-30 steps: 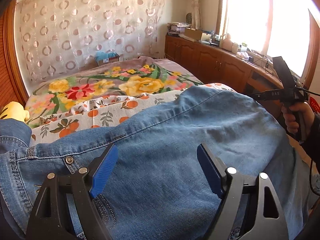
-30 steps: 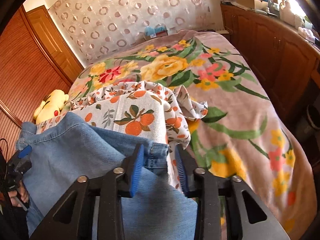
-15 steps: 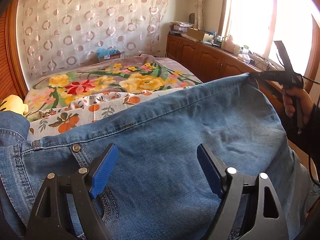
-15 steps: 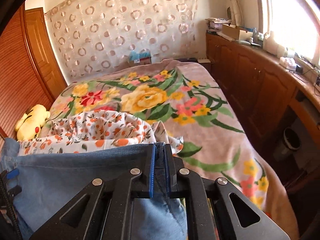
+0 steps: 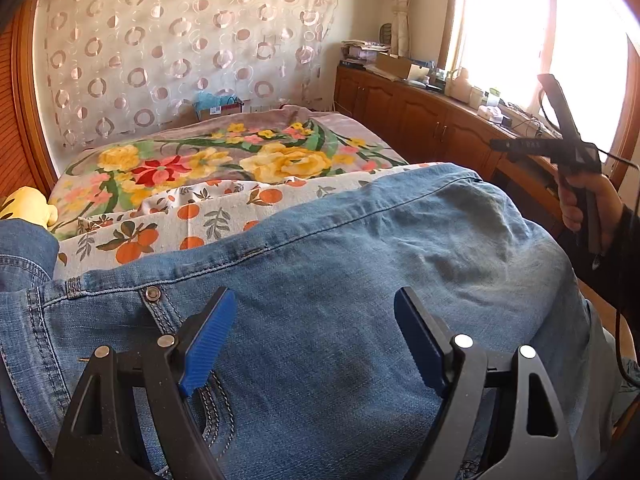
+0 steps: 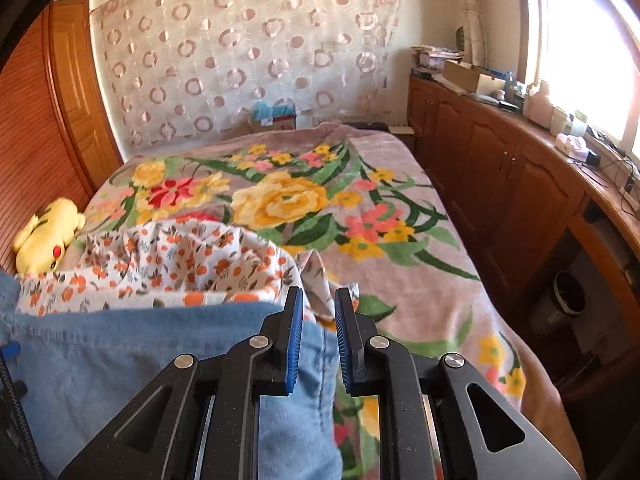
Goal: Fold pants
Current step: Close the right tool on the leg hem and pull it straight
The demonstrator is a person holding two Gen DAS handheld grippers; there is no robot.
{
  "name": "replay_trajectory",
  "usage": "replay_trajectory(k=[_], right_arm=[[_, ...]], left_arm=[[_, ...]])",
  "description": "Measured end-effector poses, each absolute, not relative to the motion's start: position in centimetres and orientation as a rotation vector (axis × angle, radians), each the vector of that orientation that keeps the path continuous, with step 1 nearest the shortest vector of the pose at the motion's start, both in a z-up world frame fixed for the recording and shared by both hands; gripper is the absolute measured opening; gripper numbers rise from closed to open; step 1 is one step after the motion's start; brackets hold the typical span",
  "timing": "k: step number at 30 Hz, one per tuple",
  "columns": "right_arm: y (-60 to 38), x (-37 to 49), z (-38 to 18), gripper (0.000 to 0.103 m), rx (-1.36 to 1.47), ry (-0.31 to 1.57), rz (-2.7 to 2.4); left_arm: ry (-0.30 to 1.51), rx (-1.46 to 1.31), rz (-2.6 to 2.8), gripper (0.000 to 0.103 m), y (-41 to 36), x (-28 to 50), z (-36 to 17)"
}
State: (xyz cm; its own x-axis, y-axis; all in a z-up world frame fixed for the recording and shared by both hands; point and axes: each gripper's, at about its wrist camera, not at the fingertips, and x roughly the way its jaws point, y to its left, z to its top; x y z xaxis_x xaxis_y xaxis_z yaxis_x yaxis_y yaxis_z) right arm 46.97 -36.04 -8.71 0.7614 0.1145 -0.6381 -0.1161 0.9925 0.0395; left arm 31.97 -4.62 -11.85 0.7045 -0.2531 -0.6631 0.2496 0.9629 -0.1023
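My left gripper (image 5: 314, 336) stands with its jaws spread wide above the jeans (image 5: 320, 300), gripping nothing; the denim lies below the blue pads (image 5: 208, 336). The jeans are draped over the near end of the bed (image 6: 400, 208), on top of the orange-print sheet (image 5: 224, 216), with the waist rivet (image 5: 152, 292) just beyond my left pad. My right gripper (image 6: 318, 332) has just been opening: a narrow gap shows between its pads, and the jeans' edge (image 6: 316, 344) lies in that gap, released rather than pinched. The yellow plush toy (image 6: 44, 236) rests at the bed's left side. My right hand (image 5: 588, 208) shows beyond the jeans' right edge.
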Motion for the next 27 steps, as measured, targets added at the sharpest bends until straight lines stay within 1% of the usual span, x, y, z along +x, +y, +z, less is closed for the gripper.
replay_trajectory(k=[2,3,4,8,11,16,18,22,27], right_arm=[[-36.3,46.9,-9.3,0.025,-0.001,0.723,0.132],[-36.5,47.0,-9.7,0.03,-0.001,0.744,0.139],[-36.6,47.2,-10.2,0.032,-0.003,0.763,0.141],[-36.9,47.7,-10.9,0.033,-0.001,0.794,0.143],[-37.1,46.8,-10.1,0.033,0.03,0.787,0.152],[-37.6,41.9,-8.5,0.033,0.032,0.767,0.19],[-38.0,39.8,-8.3,0.033,0.024,0.757,0.202],[-38.6,35.0,-8.3,0.041,0.009,0.742,0.217],[-39.2,29.6,-9.2,0.043,-0.002,0.746,0.239]], left_arm=[[0.738,-0.005,-0.278,0.082,-4.6,32.0,-11.8],[0.738,-0.005,-0.277,0.082,-4.6,32.0,-11.9],[0.738,-0.004,-0.276,0.082,-4.6,32.0,-11.8],[0.738,-0.003,-0.274,0.082,-4.5,32.0,-11.9],[0.738,0.001,-0.266,0.082,-4.3,32.0,-11.9],[0.753,0.023,-0.271,0.082,-4.1,31.4,-11.1],[0.749,0.045,-0.262,0.082,-4.1,30.3,-10.4],[0.73,0.06,-0.249,0.082,-3.5,27.0,-8.7],[0.717,0.064,-0.221,0.082,-2.7,21.9,-7.8]])
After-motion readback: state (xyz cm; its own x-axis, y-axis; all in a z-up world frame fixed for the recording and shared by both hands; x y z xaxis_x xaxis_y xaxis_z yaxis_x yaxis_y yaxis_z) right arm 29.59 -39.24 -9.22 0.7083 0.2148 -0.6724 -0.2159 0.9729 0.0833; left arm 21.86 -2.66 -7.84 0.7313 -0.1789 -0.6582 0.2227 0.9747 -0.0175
